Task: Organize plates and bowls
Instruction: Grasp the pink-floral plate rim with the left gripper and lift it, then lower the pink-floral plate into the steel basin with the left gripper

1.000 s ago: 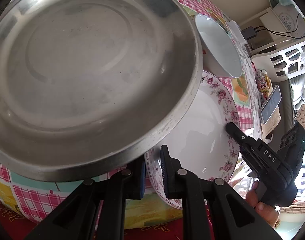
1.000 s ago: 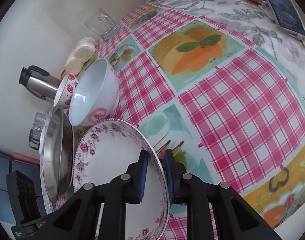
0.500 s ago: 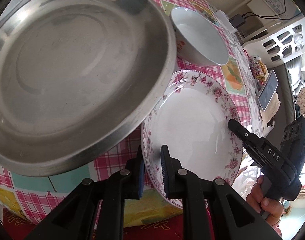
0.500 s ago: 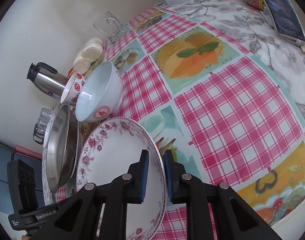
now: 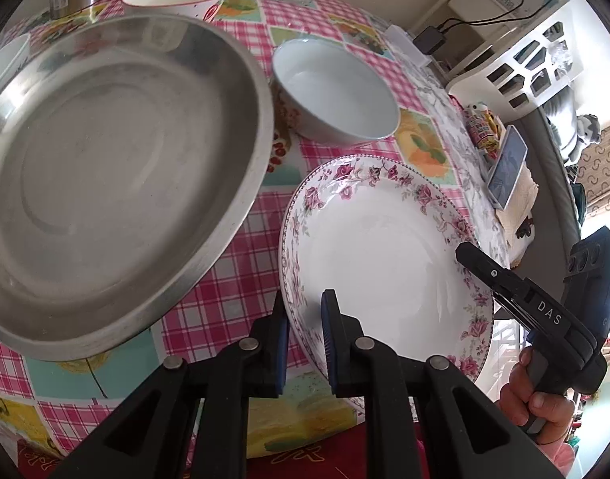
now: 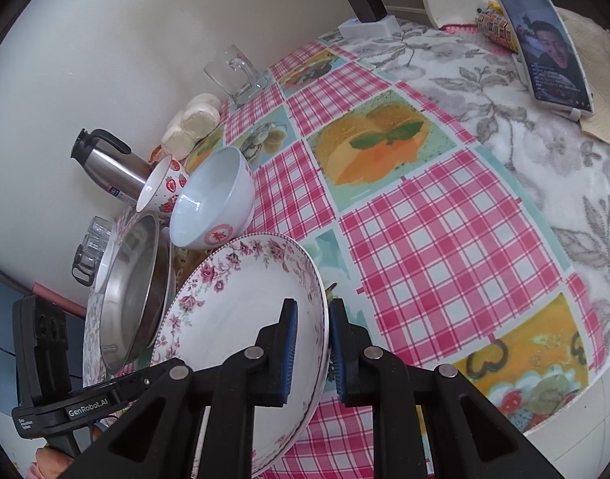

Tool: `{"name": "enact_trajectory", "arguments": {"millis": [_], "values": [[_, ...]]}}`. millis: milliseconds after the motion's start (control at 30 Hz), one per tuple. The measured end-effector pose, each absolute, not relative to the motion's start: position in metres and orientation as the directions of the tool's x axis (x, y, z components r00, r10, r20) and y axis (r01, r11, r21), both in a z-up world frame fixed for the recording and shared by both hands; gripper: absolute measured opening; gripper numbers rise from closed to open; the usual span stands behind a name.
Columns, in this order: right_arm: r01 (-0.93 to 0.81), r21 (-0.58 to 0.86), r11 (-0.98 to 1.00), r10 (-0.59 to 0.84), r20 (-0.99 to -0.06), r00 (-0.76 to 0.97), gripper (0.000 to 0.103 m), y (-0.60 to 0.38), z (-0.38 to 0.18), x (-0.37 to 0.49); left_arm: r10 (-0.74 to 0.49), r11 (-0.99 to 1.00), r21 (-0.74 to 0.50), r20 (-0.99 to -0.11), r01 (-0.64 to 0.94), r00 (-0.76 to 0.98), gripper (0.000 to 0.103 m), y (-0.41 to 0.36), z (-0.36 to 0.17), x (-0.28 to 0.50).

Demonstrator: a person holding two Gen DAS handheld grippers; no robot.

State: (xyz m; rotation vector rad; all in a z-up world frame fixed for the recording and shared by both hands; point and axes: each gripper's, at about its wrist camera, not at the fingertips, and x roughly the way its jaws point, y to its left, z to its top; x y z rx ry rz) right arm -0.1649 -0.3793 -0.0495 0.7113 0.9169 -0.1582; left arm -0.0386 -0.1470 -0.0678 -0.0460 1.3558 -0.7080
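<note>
Two tools grip one floral-rimmed plate (image 5: 384,255) from opposite edges: the left tool (image 5: 305,339) is clenched on its near rim in the left wrist view, and the right tool (image 6: 308,343) is clenched on the rim in the right wrist view, with the rim between the blue pads of each. The plate is tilted, raised off the checked tablecloth of the worktop (image 6: 444,239). Beside it on the left sits a stainless steel pan (image 5: 105,183), which the right wrist view shows resting on another floral plate (image 6: 91,331). A pale blue bowl (image 5: 336,92) with a red emblem stands just beyond the held plate, and a strawberry-patterned bowl (image 6: 163,187) is just behind it, next to a steel thermos jug (image 6: 109,163). Farther back stand a glass mug (image 6: 235,74) and some pale round buns (image 6: 195,123). A phone (image 6: 544,44) lies on the grey floral cloth at the far side, well apart from the dishes. A hand (image 5: 532,399) holds the right tool's handle.
</note>
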Motion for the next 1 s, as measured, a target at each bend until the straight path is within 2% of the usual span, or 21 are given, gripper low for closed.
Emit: {"name": "enact_trajectory", "arguments": {"millis": [500, 1000], "values": [[0.350, 0.472, 0.809, 0.104, -0.701, 0.705, 0.017, -0.362, 0.018, -0.161, -0.608, 0.753, -0.501, -0.777, 0.426, 0.161, 0.014, -0.123, -0.020, -0.027], [0.252, 0.444, 0.860, 0.180, -0.726, 0.664, 0.017, -0.303, 0.026, -0.089, -0.641, 0.767, -0.607, -0.709, 0.209, 0.295, 0.014, -0.047, -0.017, 0.020]]}}
